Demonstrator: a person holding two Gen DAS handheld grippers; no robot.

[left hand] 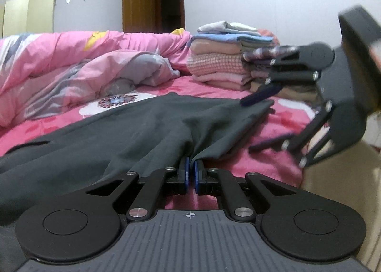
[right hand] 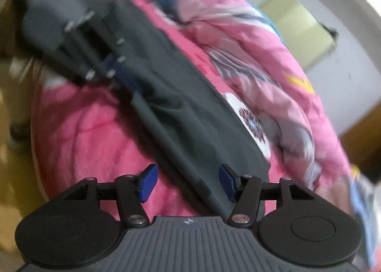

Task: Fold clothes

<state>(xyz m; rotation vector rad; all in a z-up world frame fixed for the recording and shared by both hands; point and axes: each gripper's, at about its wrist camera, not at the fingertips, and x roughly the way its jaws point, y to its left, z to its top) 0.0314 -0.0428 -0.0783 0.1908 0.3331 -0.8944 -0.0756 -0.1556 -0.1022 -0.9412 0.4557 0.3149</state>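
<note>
A dark grey garment (left hand: 147, 124) lies stretched across the pink bed sheet (left hand: 269, 160). My left gripper (left hand: 190, 171) is shut on a bunched edge of it, with the cloth pinched between the blue pads. My right gripper (left hand: 250, 124) hangs at the right, rolled on its side, its jaws apart and nothing between them; its upper finger is near the garment's far corner. In the blurred right wrist view, the right gripper (right hand: 188, 181) stands open over the narrow end of the garment (right hand: 178, 105), with no pad pressing on the cloth. The left gripper (right hand: 112, 67) shows at the garment's other end.
A stack of folded clothes (left hand: 221, 57) sits at the back right of the bed. A crumpled pink quilt (left hand: 71, 57) fills the left and back. The bed's edge drops off at the right (left hand: 309, 176). A brown door (left hand: 142, 0) stands open behind.
</note>
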